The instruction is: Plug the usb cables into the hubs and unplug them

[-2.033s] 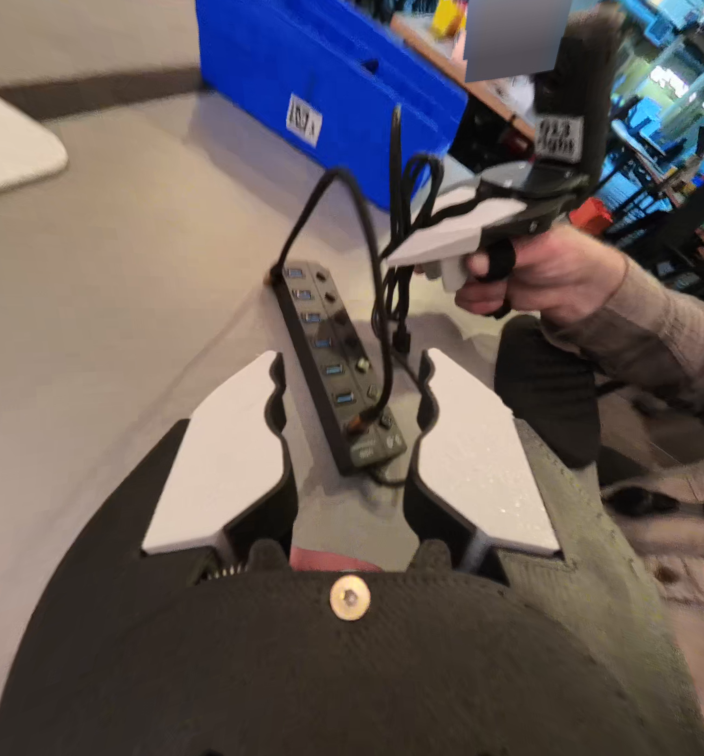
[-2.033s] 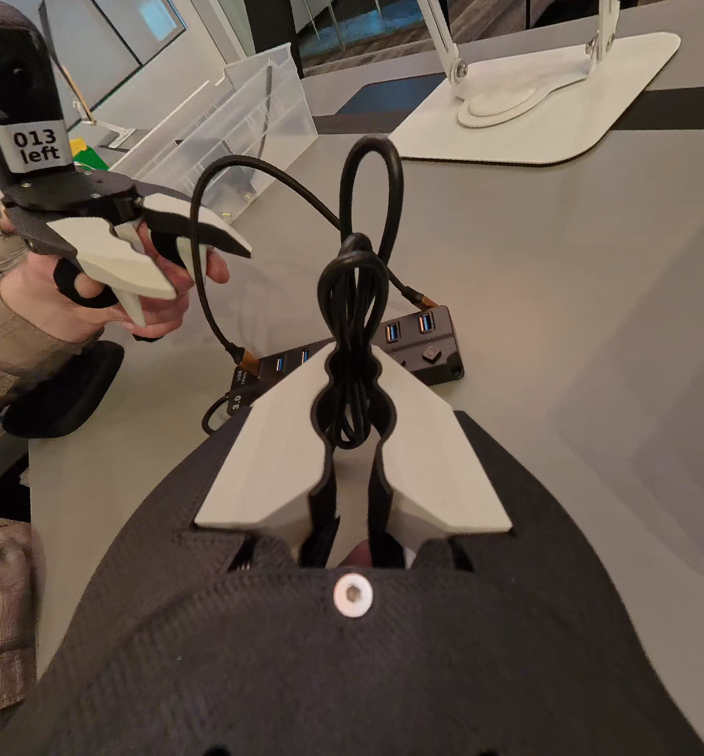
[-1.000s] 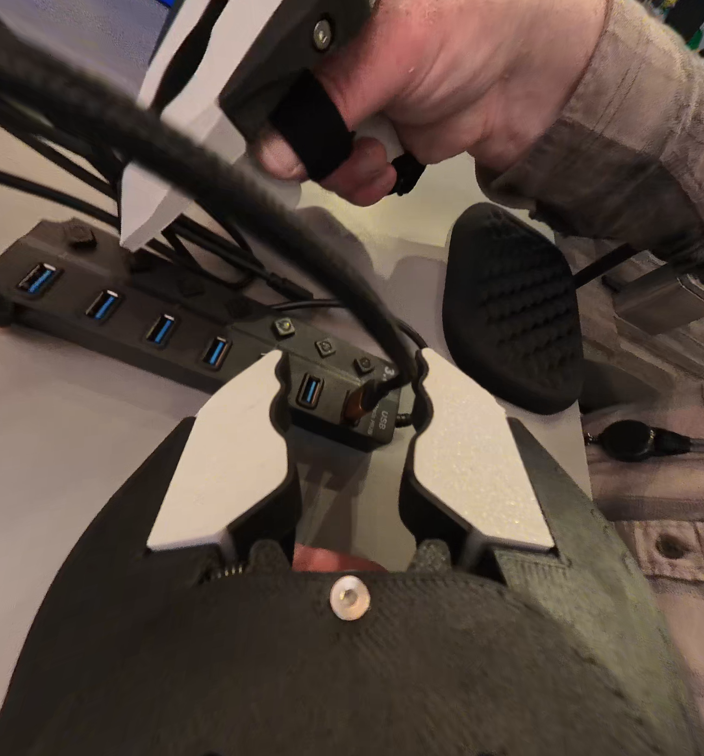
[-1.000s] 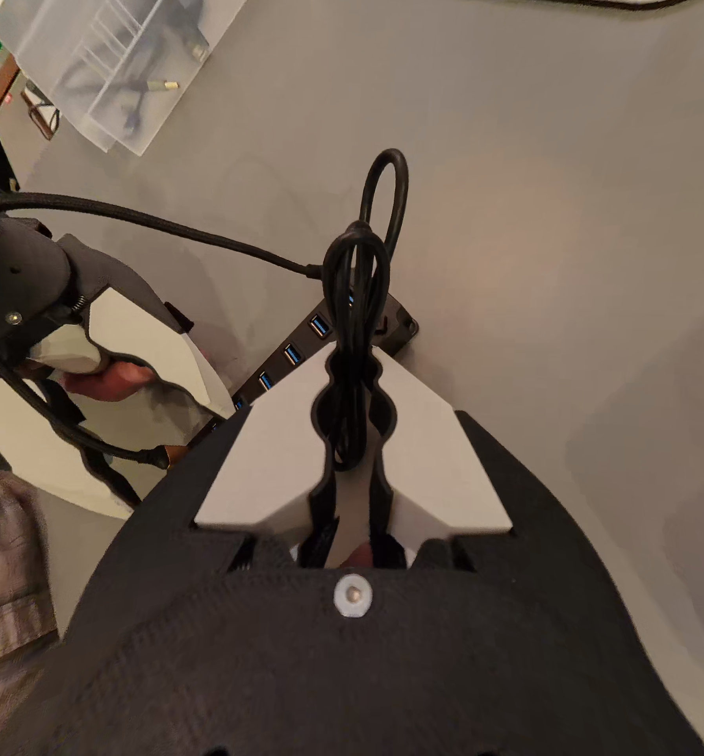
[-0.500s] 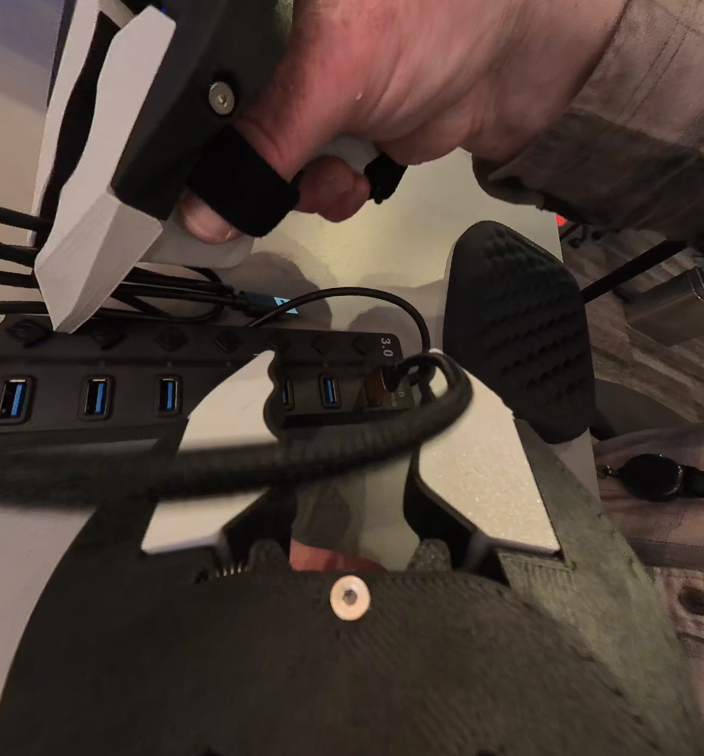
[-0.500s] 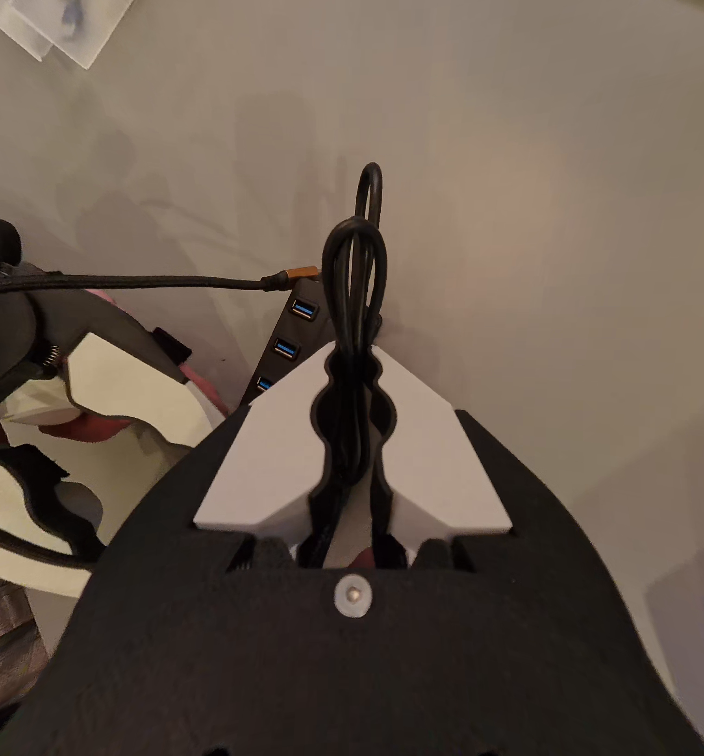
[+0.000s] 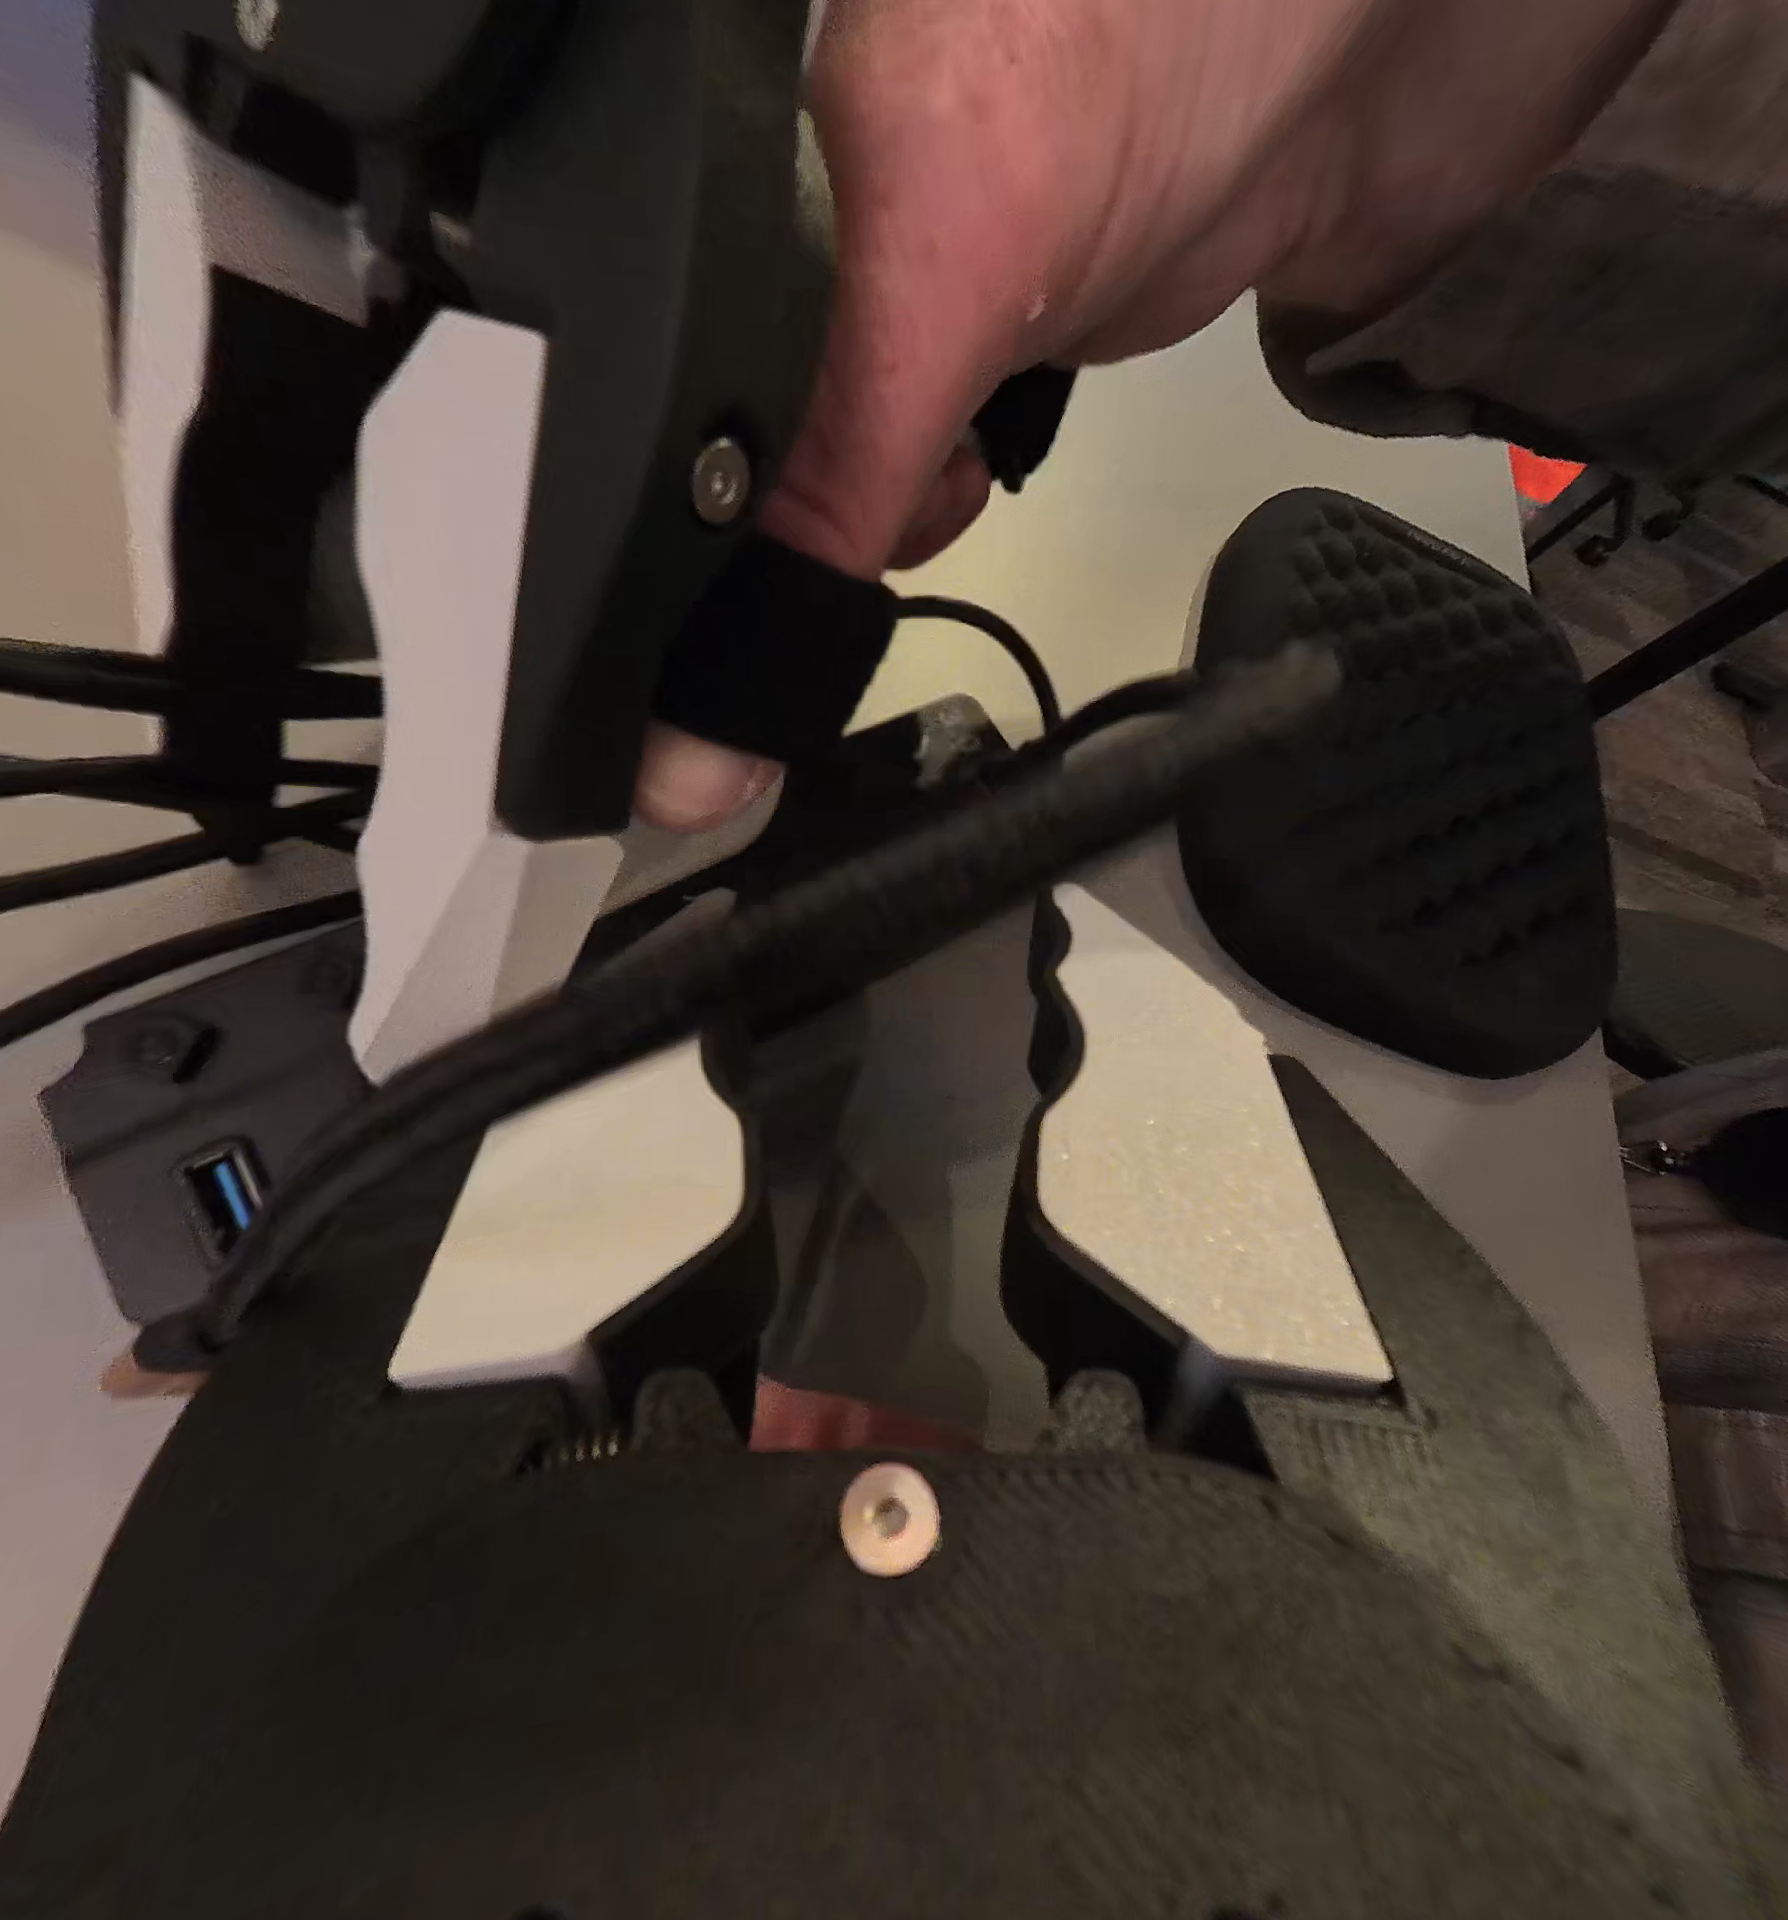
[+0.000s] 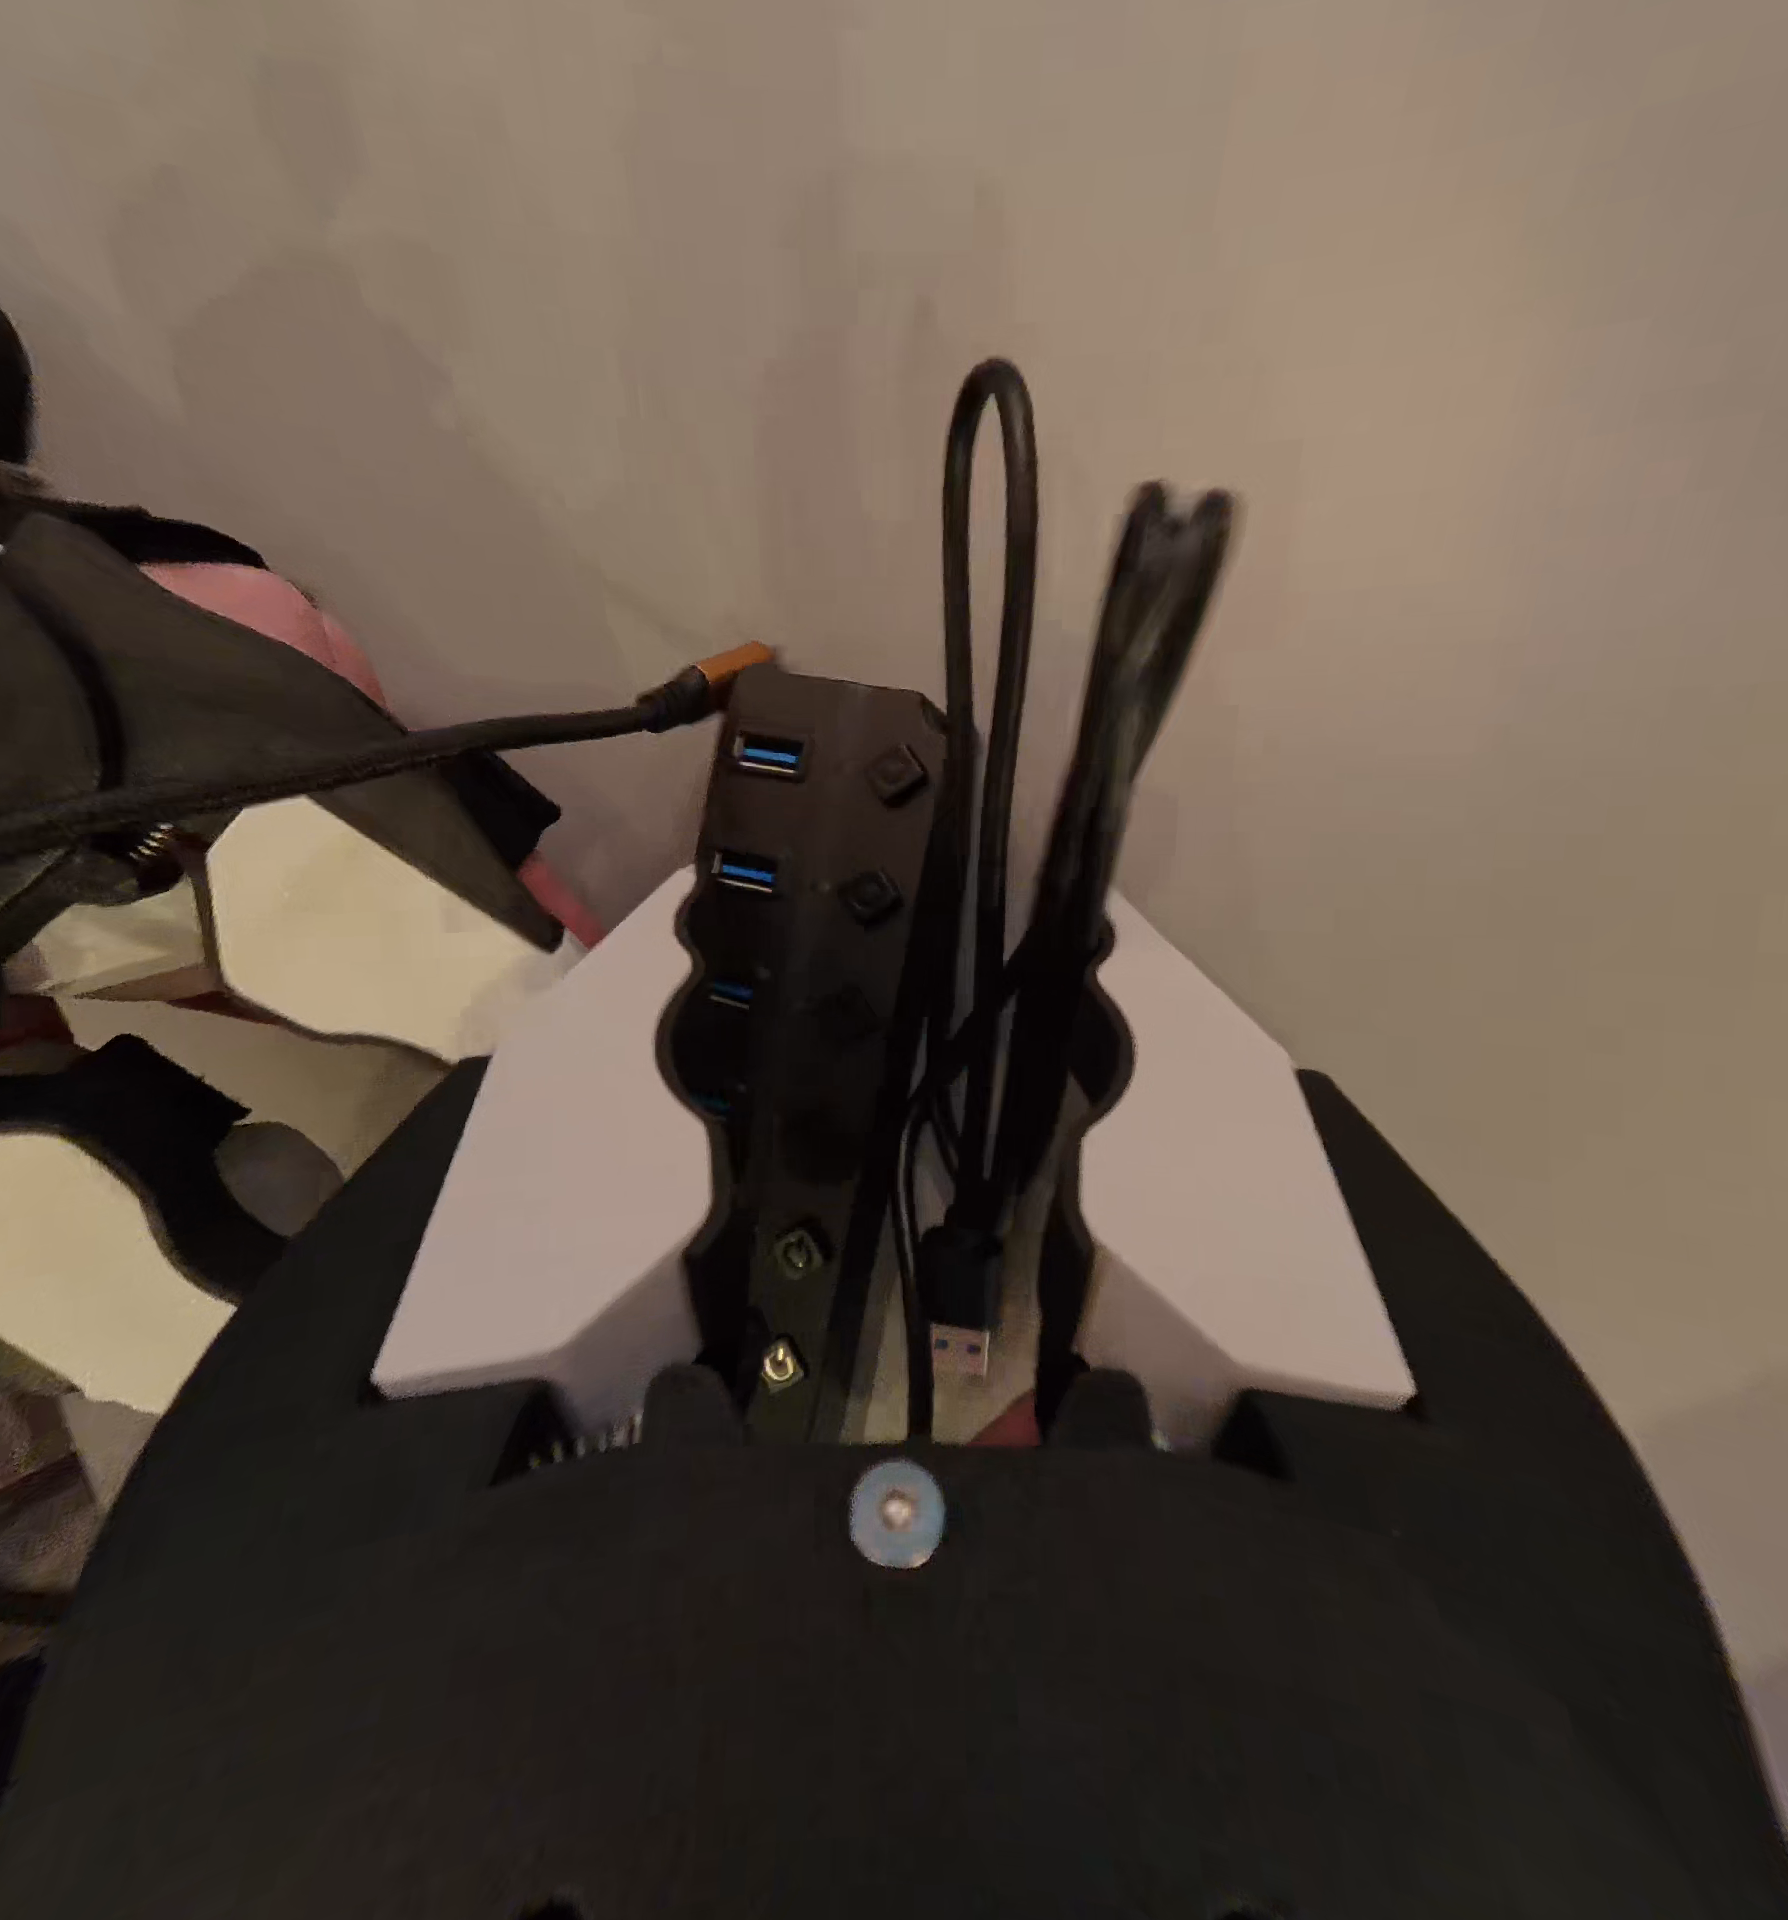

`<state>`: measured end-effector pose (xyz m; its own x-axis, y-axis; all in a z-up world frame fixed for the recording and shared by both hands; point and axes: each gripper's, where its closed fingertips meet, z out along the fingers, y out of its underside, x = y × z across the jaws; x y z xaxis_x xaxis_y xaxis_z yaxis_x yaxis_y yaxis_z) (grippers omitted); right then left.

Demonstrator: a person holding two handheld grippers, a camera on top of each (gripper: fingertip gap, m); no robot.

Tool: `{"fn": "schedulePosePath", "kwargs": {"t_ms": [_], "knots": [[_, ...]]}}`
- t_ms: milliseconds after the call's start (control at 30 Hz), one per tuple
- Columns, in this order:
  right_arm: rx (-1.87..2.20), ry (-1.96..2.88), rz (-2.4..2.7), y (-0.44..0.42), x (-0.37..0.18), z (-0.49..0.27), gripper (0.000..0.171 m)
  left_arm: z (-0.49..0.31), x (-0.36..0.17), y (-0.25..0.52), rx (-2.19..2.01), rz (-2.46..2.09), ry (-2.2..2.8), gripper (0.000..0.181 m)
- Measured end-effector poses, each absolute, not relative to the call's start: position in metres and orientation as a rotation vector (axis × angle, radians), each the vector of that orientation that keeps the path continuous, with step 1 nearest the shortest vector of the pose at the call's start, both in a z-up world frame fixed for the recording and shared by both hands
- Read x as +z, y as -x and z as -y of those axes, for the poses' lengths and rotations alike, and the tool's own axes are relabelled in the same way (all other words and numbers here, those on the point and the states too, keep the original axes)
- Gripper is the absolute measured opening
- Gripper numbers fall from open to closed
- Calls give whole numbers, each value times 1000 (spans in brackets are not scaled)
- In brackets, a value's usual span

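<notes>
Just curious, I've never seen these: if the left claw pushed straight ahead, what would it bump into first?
Most likely the braided black cable, which crosses right at the tips of the open left claw. The USB hub lies just beyond, though depth is blurry.

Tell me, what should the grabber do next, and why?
Probably the right gripper, which is open, should close on the loose plug lying between its fingers beside the hub. That plug sits in no socket, and several blue ports on the hub are empty, so gripping it seems the way to plug it in.
</notes>
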<state>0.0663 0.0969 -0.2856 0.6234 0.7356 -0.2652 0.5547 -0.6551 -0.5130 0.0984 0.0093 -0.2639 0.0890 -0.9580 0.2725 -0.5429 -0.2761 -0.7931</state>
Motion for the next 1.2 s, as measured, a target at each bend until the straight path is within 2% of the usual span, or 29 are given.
{"fn": "schedulePosePath", "kwargs": {"t_ms": [233,400,567,733,833,900,1200], "knots": [[596,2461,1167,-58,-286,-94,78,4,-263,-88,-1077,-1598,1776,53],[614,2380,1223,-52,-283,-91,69,9,-273,-63,-978,-1705,1783,56],[640,2392,1326,-45,-287,-78,94,6,-272,-35,-874,-1758,1785,55],[476,2350,1521,-42,-295,-67,110,0,-285,-18,-807,-1726,1827,56],[349,2293,1607,-42,-298,-67,87,1,-282,-13,-811,-1733,1825,56],[323,2249,1651,-37,-296,-63,63,-2,-280,-8,-786,-1744,1824,58],[328,2206,1567,-42,-287,-72,51,-25,-267,12,-748,-1647,1772,58]]}}
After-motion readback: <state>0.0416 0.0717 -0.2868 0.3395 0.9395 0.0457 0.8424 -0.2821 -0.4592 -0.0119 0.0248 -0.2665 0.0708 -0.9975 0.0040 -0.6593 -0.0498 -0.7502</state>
